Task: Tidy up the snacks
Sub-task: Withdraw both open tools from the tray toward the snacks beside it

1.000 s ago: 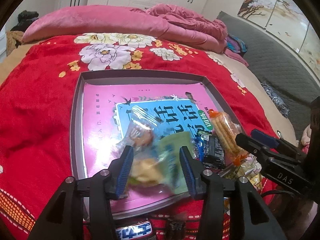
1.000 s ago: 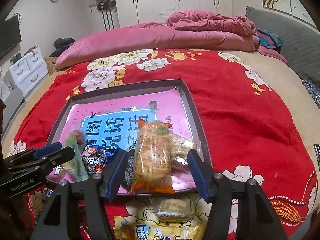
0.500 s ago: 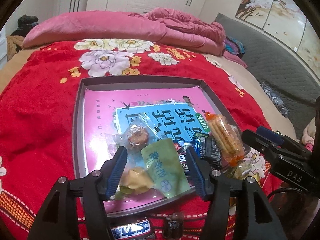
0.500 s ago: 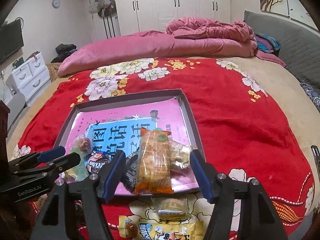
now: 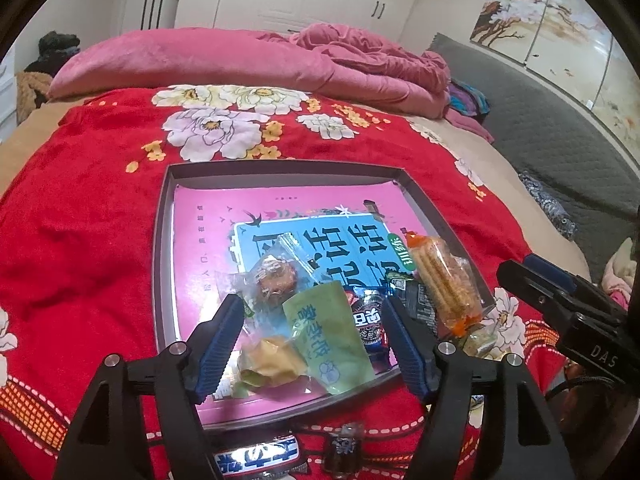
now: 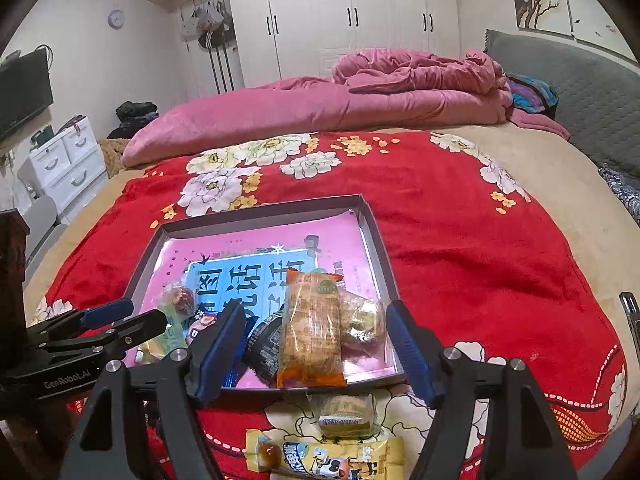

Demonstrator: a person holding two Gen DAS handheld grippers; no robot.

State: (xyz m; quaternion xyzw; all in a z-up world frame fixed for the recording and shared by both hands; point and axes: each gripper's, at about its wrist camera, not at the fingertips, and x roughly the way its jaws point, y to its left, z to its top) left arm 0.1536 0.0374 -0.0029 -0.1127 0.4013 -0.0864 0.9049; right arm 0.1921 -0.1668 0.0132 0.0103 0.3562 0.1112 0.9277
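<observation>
A grey tray [image 5: 162, 248] with a pink and blue picture liner sits on the red flowered blanket. My left gripper [image 5: 314, 308] hovers over its near edge, jaws opening. A green packet [image 5: 328, 336] and a yellow snack [image 5: 268, 360] lie loose below them, untouched by the pads. A clear-wrapped round pastry [image 5: 276, 276] lies just beyond. My right gripper [image 6: 315, 312] is also opening, above an orange cracker pack [image 6: 312, 336], a black pack [image 6: 264, 344] and a gold wrapped snack [image 6: 362, 320]; its pads touch none.
On the blanket before the tray lie a small wrapped cake [image 6: 344, 412] and a yellow cartoon packet [image 6: 324, 456]. A bar wrapper [image 5: 256, 456] lies near the left gripper. Pink bedding [image 6: 320, 108] is heaped at the far side of the bed.
The left jaws have spread and let the green packet and yellow snack settle in the tray. The right jaws have widened too, and that gripper has lifted slightly off the orange pack.
</observation>
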